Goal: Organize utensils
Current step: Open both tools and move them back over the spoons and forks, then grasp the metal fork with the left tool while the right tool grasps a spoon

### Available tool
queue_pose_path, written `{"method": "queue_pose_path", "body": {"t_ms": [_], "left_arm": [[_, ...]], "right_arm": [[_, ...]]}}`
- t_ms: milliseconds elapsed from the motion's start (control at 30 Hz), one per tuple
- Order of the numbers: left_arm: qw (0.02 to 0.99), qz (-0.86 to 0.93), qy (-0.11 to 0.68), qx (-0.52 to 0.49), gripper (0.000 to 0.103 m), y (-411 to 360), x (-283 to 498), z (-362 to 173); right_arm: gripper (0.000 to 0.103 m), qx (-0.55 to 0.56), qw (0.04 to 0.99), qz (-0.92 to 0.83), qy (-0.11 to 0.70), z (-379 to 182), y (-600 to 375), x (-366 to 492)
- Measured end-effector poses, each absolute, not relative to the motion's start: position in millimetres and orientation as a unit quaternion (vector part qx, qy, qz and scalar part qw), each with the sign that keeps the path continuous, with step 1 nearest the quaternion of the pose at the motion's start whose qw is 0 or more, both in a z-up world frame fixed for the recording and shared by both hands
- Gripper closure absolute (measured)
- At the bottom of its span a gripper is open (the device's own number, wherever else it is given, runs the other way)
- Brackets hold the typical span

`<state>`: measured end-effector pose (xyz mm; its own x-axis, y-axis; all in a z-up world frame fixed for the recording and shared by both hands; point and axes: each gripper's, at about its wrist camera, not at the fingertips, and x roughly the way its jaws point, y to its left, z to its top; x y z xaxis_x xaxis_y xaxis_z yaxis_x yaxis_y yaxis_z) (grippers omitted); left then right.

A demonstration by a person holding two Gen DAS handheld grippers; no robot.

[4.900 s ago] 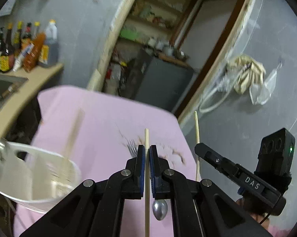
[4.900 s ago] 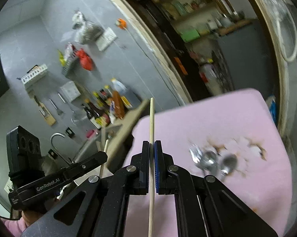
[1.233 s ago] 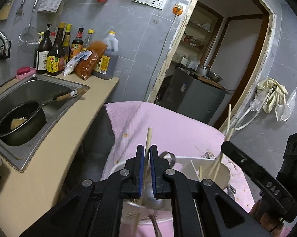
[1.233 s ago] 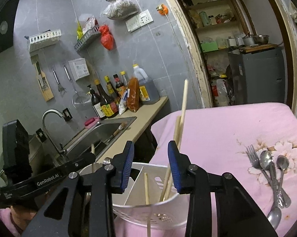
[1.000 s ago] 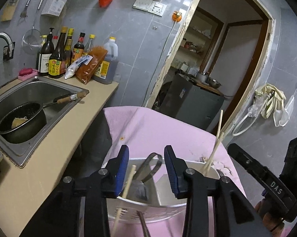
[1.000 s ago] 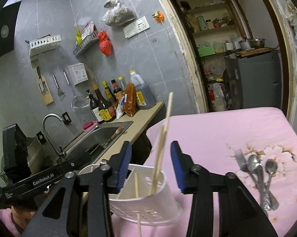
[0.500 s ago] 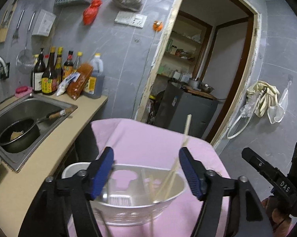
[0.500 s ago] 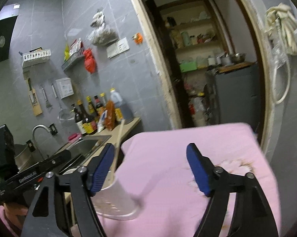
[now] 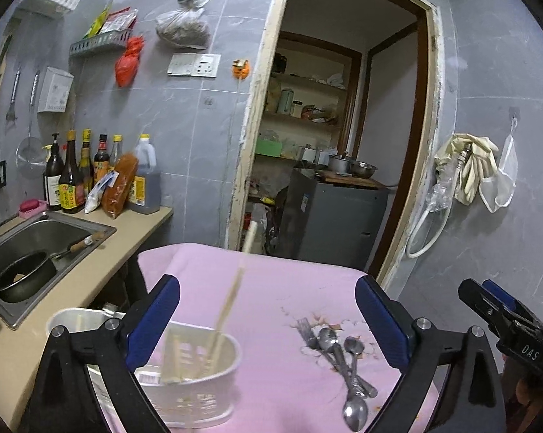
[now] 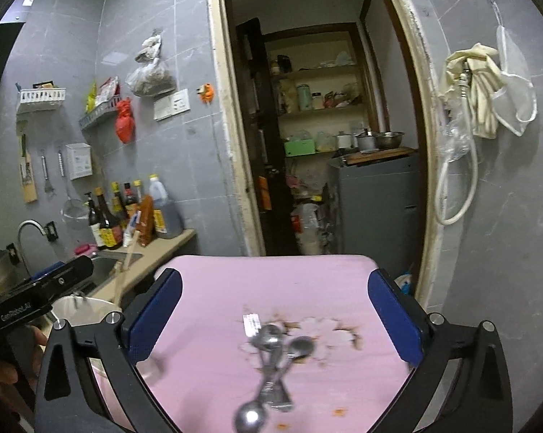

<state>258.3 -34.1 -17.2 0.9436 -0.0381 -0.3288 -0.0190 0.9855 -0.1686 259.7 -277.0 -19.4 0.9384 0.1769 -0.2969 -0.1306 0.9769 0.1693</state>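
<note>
1. In your left wrist view, you can read "DAS" in white letters on the black body of the right gripper (image 9: 487, 306), at the right edge of that view.
2. In your right wrist view, the left gripper (image 10: 60, 270) carries white lettering on its black body that looks like "GenRobot.AI", though it is blurred.
3. The bottle labels by the sink are too small for you to read.

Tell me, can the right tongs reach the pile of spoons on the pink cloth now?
Probably yes: the right tongs are wide open, and the spoons lie uncovered just ahead.
</note>
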Motion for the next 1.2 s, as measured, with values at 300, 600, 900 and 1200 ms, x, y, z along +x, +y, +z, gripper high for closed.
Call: {"method": "queue_pose_path", "body": {"t_ms": [300,600,900,1200], "left_arm": [[0.981,-0.013,0.185,-0.058,0.003,-83,275,-31],[0.968,-0.035,0.245,-0.049,0.003,-114,309,-56],[0.946,-0.042,0.311,-0.077,0.005,-122,352,-95],[0.922,-0.023,0.375,-0.092,0.032,-117,397,-136]], "right_arm": [[0.002,0.072,0.979,0.056,0.183,-38,-317,275],[0.002,0.111,0.96,0.06,0.251,-81,-352,307],[0.025,0.158,0.92,0.11,0.342,-142,-358,352],[0.061,0.201,0.872,0.178,0.409,-197,-329,388]]}}
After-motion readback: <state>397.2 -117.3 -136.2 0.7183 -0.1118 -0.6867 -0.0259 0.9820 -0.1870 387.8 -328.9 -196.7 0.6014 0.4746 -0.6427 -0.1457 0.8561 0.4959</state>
